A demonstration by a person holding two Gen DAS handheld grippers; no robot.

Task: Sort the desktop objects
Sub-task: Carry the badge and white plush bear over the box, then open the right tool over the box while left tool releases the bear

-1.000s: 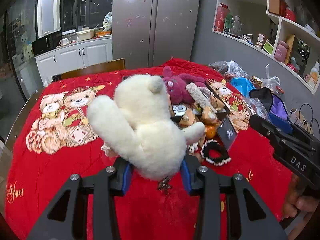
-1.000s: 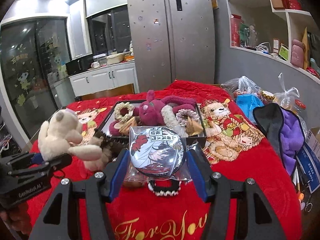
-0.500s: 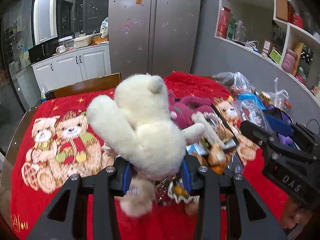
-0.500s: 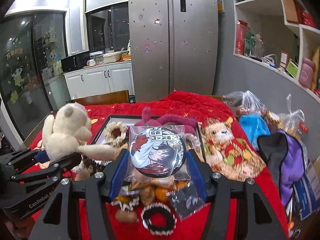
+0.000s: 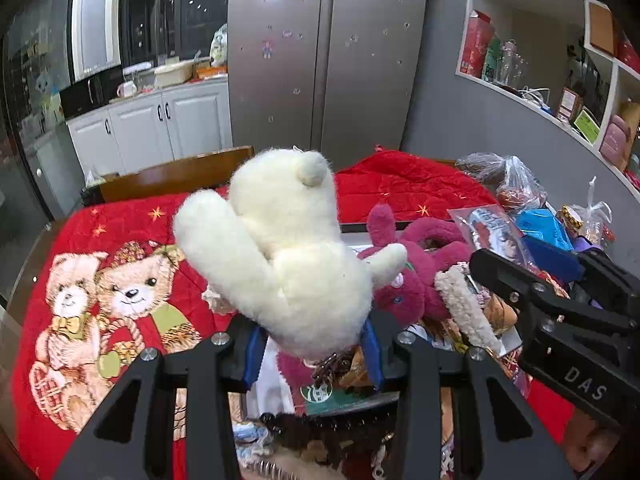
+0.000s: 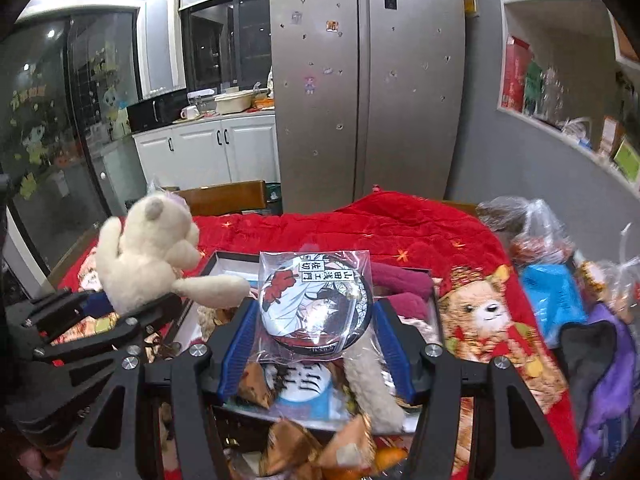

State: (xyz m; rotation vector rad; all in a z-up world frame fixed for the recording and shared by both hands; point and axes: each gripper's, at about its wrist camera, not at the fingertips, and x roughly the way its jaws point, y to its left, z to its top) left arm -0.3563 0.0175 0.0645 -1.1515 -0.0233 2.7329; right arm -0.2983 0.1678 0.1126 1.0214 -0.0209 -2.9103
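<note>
Left gripper (image 5: 312, 344) clamps one fluffy white teddy bear (image 5: 288, 256) between its blue pads; right gripper (image 6: 316, 344) clamps one round printed badge (image 6: 316, 300) in a crinkly clear bag, both above a cluttered tray (image 6: 228, 258).

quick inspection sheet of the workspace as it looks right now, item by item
surface: table under a red quilt printed with bears.
job's things: white plush bear and bagged round badge, both held above a dark tray that holds a magenta plush and small items.
clutter: plastic bags, blue pouch, purple cloth at the table's right side.
grippers: left tongs shut on the white plush bear; right tongs shut on the bagged round badge.
cables: white cord on the wall shelf.
surroundings: steel fridge, white cabinets, wooden chair back.
</note>
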